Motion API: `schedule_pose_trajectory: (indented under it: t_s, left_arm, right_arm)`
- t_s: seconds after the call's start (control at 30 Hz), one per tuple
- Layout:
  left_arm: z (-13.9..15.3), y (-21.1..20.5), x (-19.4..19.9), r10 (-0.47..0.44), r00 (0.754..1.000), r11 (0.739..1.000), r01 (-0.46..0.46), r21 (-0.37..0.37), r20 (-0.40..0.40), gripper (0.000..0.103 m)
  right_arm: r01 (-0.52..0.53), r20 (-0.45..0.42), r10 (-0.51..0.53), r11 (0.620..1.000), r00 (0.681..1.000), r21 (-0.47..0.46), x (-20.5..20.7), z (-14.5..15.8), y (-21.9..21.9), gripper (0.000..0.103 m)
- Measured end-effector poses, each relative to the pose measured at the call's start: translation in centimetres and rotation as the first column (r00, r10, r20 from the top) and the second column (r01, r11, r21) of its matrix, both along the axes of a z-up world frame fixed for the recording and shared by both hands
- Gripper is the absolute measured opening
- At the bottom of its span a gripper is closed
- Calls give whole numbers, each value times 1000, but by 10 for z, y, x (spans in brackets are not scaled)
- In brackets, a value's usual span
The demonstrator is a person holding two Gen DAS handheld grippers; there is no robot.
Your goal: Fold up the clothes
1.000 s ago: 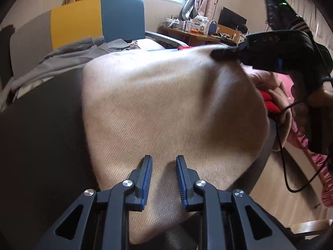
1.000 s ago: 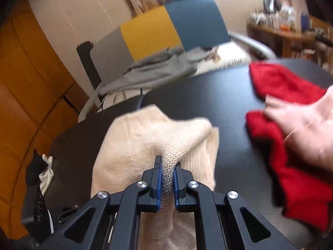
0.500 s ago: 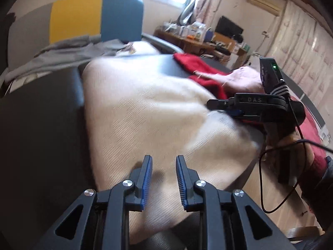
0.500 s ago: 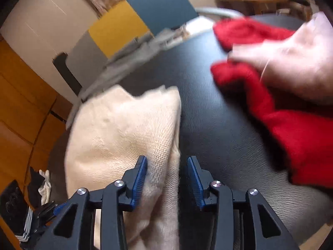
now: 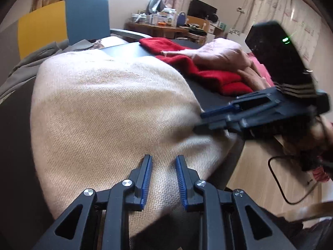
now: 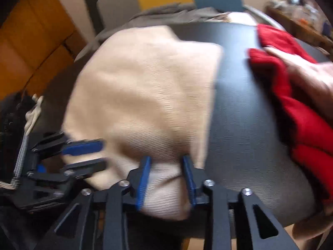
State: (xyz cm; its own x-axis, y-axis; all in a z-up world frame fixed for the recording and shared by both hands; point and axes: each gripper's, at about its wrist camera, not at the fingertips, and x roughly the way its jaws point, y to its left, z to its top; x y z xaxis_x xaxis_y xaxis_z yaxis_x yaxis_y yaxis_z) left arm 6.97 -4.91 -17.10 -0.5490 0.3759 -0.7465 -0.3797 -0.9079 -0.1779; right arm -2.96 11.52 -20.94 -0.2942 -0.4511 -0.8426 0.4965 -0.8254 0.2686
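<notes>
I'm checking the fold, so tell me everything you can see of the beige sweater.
The beige sweater is a ribbed knit, folded into a rounded, thick bundle lying on the black table, apart from the red garment. Its near edge hangs slightly over the table's edge. The right gripper is closing with the knit between its fingers; the left gripper stands open over it.

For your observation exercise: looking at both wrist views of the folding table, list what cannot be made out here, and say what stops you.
- Beige garment, left wrist view: its near edge is hidden behind the left gripper.
- Beige garment's near hem, right wrist view: motion blur hides whether the closing right gripper pinches it.
- Red garment: cut off by the right edge and partly covered by a hand.
- Desk clutter: too small to identify.
</notes>
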Motion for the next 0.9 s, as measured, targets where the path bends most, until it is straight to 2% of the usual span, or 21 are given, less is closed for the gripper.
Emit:
schedule_pose_trajectory:
  t_s: [0.03, 0.1, 0.2, 0.27, 0.37, 0.47, 0.6, 0.73, 0.83, 0.9]
  left_arm:
    - [-1, -1, 4, 3, 1000, 1000, -3, 9, -7, 23]
    - [-2, -2, 9, 8, 1000, 1000, -7, 20, -24, 23]
    - [6, -6, 10, 28, 999, 999, -27, 28, -20, 23]
    - [16, -13, 12, 51, 998, 997, -50, 51, -20, 23]
    - [38, -39, 18, 125, 988, 990, -117, 84, -89, 23]
    - [53, -73, 5, 222, 969, 971, -211, 110, -111, 23]
    - [67, -104, -28, 287, 947, 956, -275, 100, -141, 23]
    - [77, -119, -76, 288, 941, 958, -284, 50, -178, 23]
    - [71, -132, -120, 297, 946, 955, -295, 32, -133, 23]
    - [62, -135, -140, 271, 959, 962, -271, 20, -86, 23]
  right_arm:
    - [43, 22, -43, 999, 999, -10, -5, -5, 11, 38]
    - [71, 41, -68, 995, 997, -76, -8, -8, 22, 38]
    - [40, -9, -40, 999, 999, -17, -4, -6, 12, 43]
    - [43, 5, -43, 999, 999, -7, -7, -1, 12, 44]
    - [71, -61, -73, 997, 995, -36, -12, 23, 18, 44]
    - [69, -149, -85, 992, 985, -107, -23, 59, 14, 45]
    - [-10, -217, -17, 992, 976, -124, -42, 78, -31, 53]
    - [-65, -207, 38, 989, 978, -130, -67, 70, -76, 54]
    - [-51, -191, 42, 998, 981, -45, -79, 59, -104, 54]
    - [-18, -157, 12, 999, 988, -38, -83, 48, -101, 54]
